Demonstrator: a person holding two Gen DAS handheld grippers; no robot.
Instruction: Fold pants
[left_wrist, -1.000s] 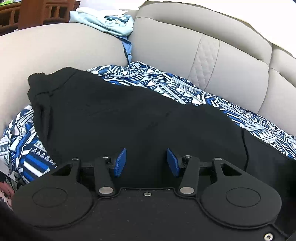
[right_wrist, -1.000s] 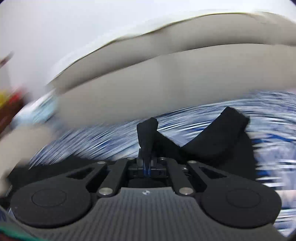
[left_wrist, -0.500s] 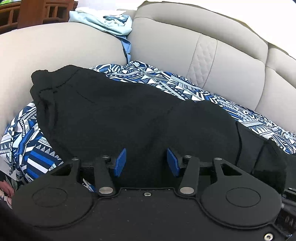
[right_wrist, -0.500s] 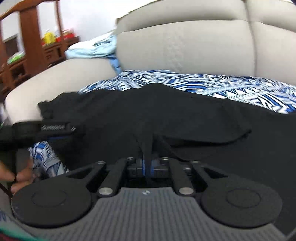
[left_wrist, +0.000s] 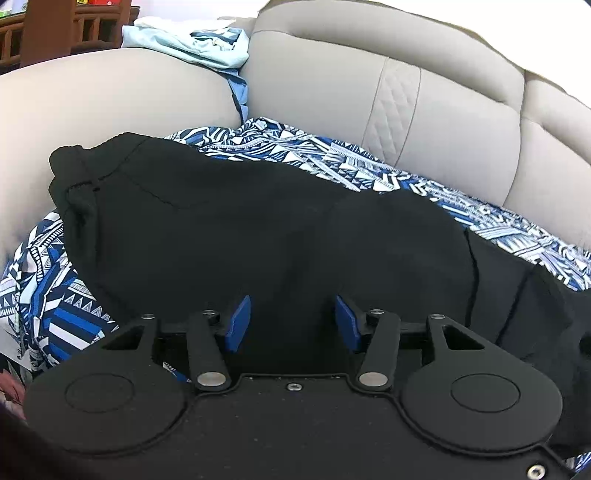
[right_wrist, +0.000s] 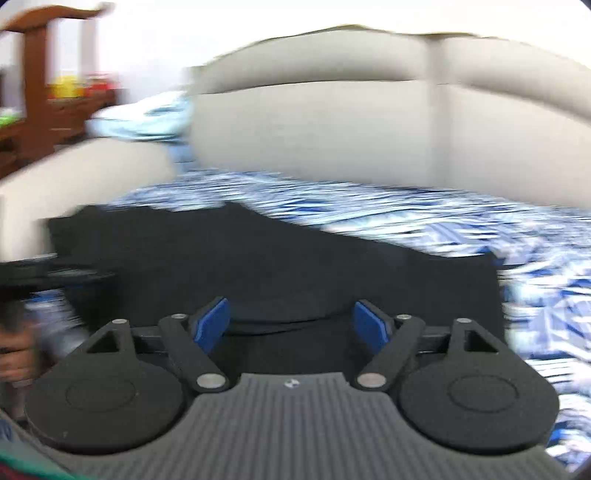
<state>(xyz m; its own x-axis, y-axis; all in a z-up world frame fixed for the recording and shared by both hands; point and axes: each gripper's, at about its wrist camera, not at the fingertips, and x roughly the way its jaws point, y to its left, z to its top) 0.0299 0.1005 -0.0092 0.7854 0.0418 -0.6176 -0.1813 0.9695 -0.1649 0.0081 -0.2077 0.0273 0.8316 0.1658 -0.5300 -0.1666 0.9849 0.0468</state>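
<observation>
Released, the black pants (right_wrist: 273, 266) lie folded ahead of the right gripper (right_wrist: 291, 325), its jaws just opened, empty; left gripper (left_wrist: 291, 325) hovers half-open, holding nothing.

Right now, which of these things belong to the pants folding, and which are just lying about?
Part of the job:
- black pants, spread over the seat
- left tongs, open over the pants
- right tongs, jaws just opened, nothing gripped

Just lying about:
- blue patterned cover under the pants
- pale blue clothes on the sofa armrest
- wooden furniture behind
</observation>
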